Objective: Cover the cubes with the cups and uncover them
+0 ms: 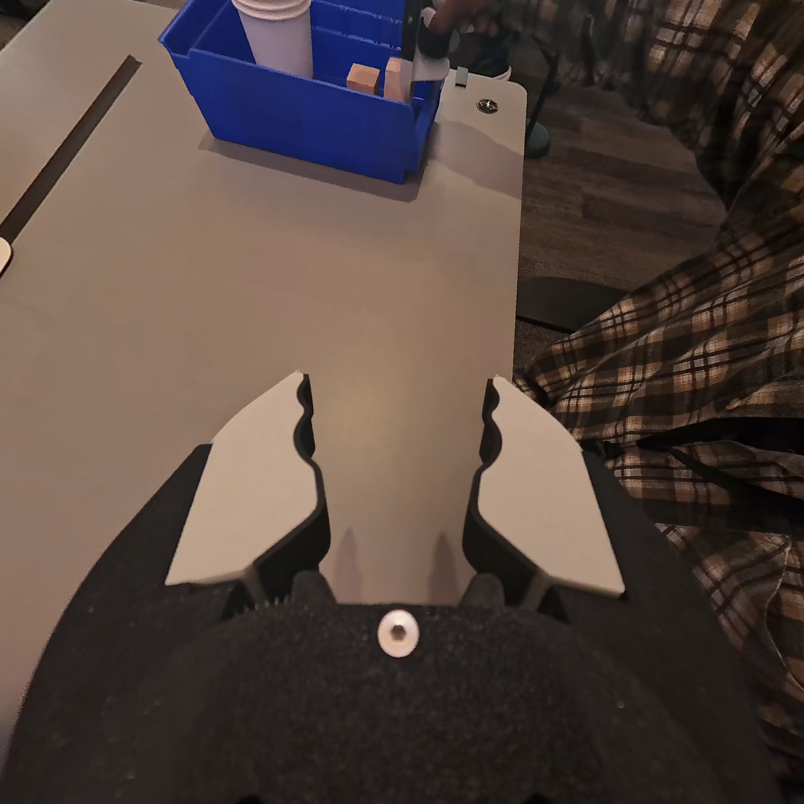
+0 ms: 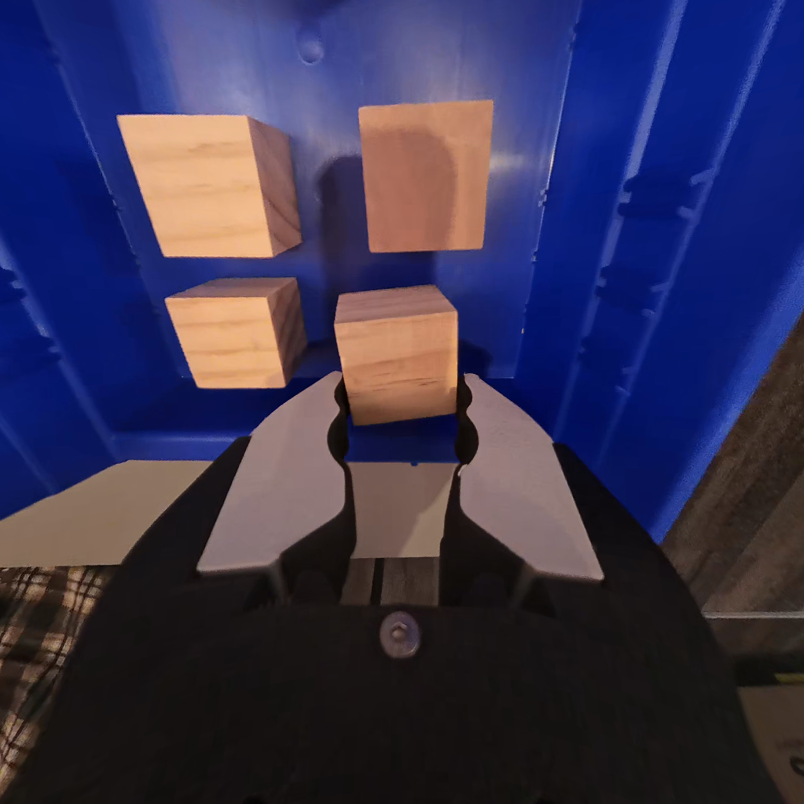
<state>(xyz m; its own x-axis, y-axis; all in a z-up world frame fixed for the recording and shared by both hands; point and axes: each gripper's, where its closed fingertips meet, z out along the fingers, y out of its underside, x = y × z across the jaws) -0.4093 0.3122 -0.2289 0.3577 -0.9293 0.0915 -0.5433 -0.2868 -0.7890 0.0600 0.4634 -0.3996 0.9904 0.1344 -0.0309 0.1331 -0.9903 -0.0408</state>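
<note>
A blue bin (image 1: 304, 117) stands at the far end of the grey table (image 1: 261, 261). It holds a stack of white cups (image 1: 278, 35) and several wooden cubes. In the right wrist view, three cubes (image 2: 204, 187) (image 2: 426, 174) (image 2: 235, 335) lie on the bin floor (image 2: 609, 174). My right gripper (image 2: 400, 387) reaches into the bin from above. Its fingertips press both sides of a fourth cube (image 2: 396, 352). The right gripper also shows in the left wrist view (image 1: 417, 69), beside two cubes (image 1: 363, 78). My left gripper (image 1: 400, 383) is open and empty, low over the bare table.
A dark slot (image 1: 74, 139) runs along the table's left part. The table's right edge is close to my left gripper, with a person's plaid clothing (image 1: 674, 348) beyond it. A screw (image 1: 487, 104) sits in the far right corner. Carpet lies below.
</note>
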